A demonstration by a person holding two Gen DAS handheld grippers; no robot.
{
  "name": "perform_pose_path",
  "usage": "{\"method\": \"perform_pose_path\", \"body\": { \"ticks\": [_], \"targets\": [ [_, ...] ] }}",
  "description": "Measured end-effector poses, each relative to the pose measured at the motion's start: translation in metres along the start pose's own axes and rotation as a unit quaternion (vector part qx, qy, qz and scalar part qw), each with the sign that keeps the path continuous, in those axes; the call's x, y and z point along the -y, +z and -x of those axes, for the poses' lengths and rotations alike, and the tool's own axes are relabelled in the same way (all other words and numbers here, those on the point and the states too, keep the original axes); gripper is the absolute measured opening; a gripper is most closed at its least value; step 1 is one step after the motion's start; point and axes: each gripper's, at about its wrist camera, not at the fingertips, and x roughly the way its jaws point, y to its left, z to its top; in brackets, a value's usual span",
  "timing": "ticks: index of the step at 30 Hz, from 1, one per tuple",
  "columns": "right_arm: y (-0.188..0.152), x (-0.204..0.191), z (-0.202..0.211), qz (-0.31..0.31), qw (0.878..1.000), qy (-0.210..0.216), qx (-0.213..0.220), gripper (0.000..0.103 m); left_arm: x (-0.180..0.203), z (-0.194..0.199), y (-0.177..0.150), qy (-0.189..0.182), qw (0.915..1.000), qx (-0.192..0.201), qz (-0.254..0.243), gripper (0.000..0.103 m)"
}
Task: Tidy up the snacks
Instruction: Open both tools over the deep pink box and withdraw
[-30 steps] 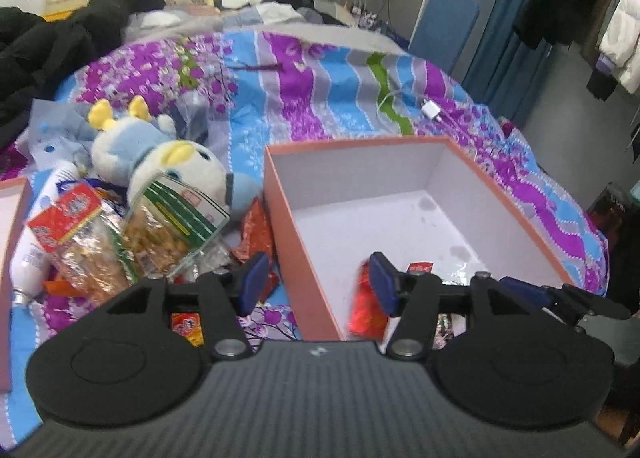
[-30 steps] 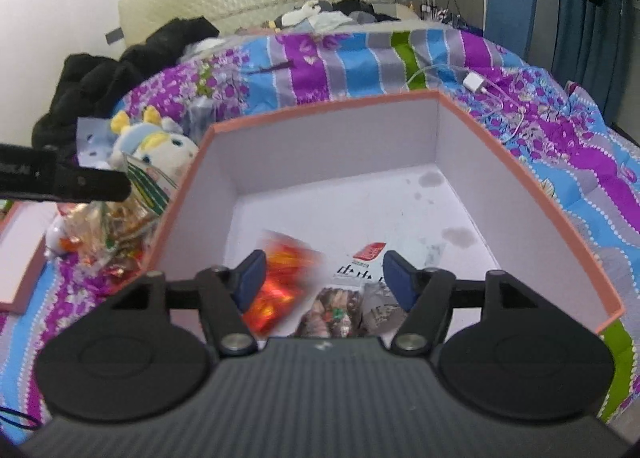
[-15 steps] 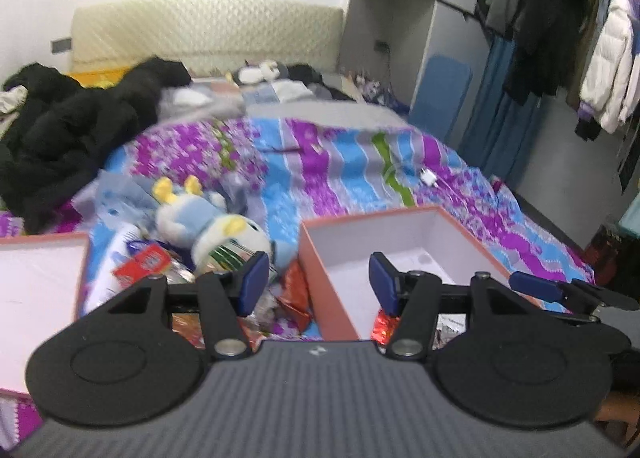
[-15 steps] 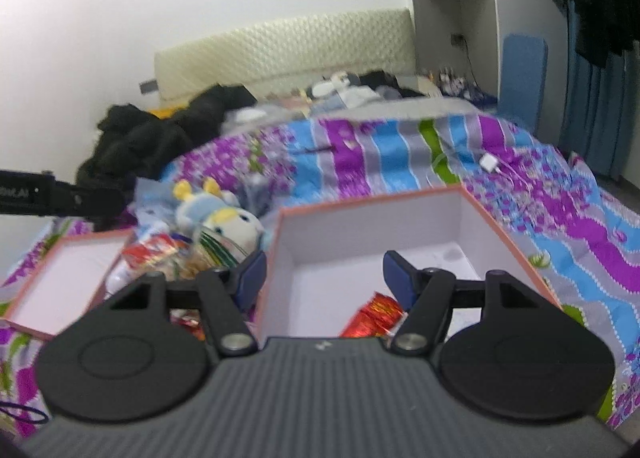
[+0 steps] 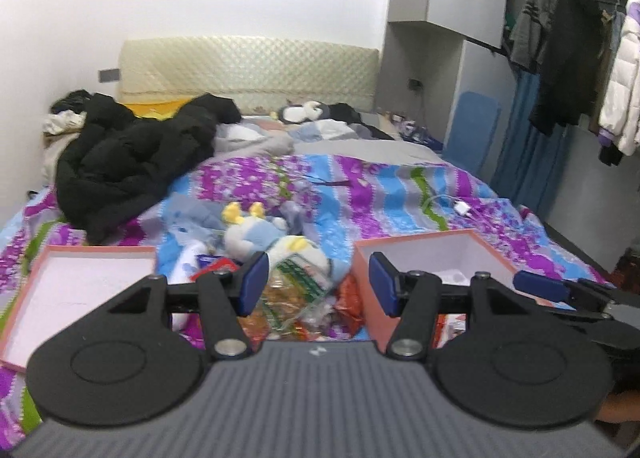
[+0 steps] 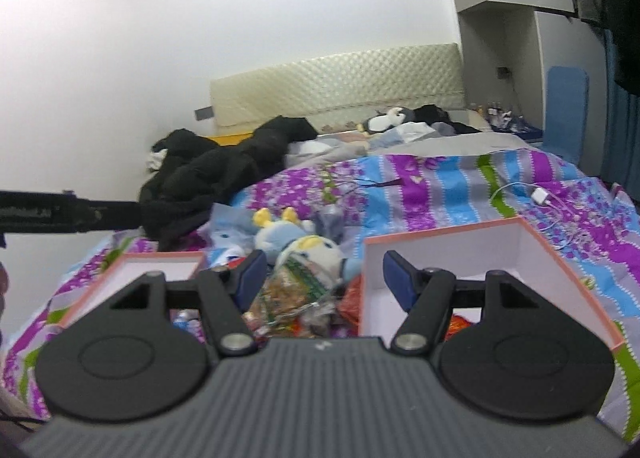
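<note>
1. Lying at the far left on the patterned bedspread is the box lid, its pale inside facing up.
2. Just right of it, the left gripper hangs above the bed with its jaws apart and nothing between them.
3. Beyond its fingers sits the snack pile, clear bags and red packets, touching a plush toy behind.
4. Next comes the orange box, open, with red packets inside, partly hidden.
5. Furthest right, the right gripper is likewise spread and empty, pointing over the pile and box.
</note>
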Motion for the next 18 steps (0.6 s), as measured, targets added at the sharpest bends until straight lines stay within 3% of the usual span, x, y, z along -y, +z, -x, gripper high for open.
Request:
{"method": "perform_pose_path", "body": {
  "ticks": [18],
  "targets": [
    [-0.067, -0.048, 0.007, 0.040, 0.997, 0.022, -0.056, 0.067, -0.040, 0.030, -0.092, 0.024, 0.9966, -0.052, 0.059, 0.061]
  ]
}}
